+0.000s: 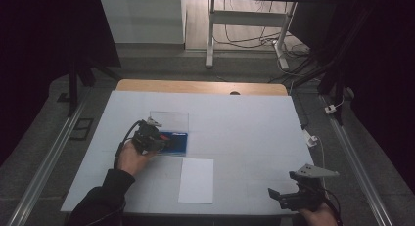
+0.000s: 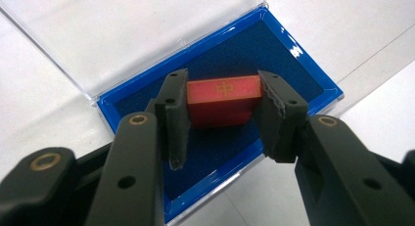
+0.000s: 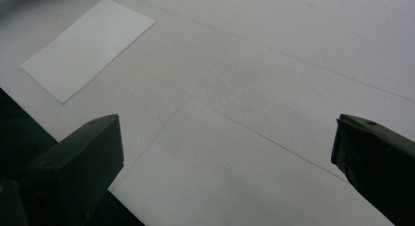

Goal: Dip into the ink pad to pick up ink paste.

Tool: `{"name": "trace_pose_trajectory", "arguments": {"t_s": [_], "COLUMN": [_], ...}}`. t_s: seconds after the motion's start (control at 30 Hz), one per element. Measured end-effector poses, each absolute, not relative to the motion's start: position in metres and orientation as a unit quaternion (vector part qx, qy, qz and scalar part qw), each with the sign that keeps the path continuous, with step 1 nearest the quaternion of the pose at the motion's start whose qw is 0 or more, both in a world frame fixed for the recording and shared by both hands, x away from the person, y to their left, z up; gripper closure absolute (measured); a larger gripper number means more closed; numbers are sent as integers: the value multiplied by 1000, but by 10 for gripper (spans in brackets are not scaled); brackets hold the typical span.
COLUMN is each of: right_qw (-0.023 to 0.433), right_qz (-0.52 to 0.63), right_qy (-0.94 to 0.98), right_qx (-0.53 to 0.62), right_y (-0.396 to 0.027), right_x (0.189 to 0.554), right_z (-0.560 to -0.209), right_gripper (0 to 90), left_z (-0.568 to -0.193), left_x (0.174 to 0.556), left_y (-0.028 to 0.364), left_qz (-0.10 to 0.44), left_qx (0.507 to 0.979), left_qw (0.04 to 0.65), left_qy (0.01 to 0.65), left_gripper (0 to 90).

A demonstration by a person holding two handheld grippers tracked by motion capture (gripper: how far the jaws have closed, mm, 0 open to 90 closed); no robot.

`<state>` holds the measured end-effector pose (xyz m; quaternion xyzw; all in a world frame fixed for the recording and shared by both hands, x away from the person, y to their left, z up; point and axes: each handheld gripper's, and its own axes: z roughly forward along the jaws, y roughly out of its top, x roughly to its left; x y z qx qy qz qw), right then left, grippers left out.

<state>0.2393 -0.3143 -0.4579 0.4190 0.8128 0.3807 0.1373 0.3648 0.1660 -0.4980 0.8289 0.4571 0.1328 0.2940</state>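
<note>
A shallow blue case (image 2: 298, 64) with a dark blue lining lies open on the white table, its clear lid (image 2: 122, 35) folded back flat. In the left gripper view my left gripper (image 2: 222, 111) is shut on a red block (image 2: 222, 96) with a gold mark on top, held just over the lining. In the high view the left gripper (image 1: 164, 140) sits over the blue case (image 1: 178, 144) at centre left. My right gripper (image 1: 275, 195) rests open near the table's front right edge; in the right gripper view its jaws (image 3: 227, 147) stand wide apart over bare table.
A white sheet of paper (image 1: 196, 180) lies at the front centre, seen as the paper (image 3: 85, 47) at upper left in the right gripper view. The table's front edge (image 3: 73, 147) runs just beside the right gripper. A wooden strip (image 1: 200, 87) borders the far side.
</note>
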Motion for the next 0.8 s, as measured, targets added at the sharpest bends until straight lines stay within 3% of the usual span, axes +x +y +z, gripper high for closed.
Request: {"name": "trace_pose_trajectory", "arguments": {"t_s": [0.23, 0.5, 0.8], "right_qw": [137, 137, 136], "right_qz": [379, 379, 377], "right_qy": [814, 815, 816], "right_qx": [418, 418, 417], "right_y": [-314, -314, -313], "right_x": [239, 239, 240], "right_z": [-458, -458, -458], "right_gripper": [0, 0, 0], "left_z": [-496, -499, -499], "left_x": [357, 365, 359], "left_y": [150, 166, 157], "left_qz": [185, 132, 165], "left_qx": [844, 825, 833], "left_qw": [254, 297, 279], "left_qy": [433, 463, 449], "left_gripper": [589, 589, 589]}}
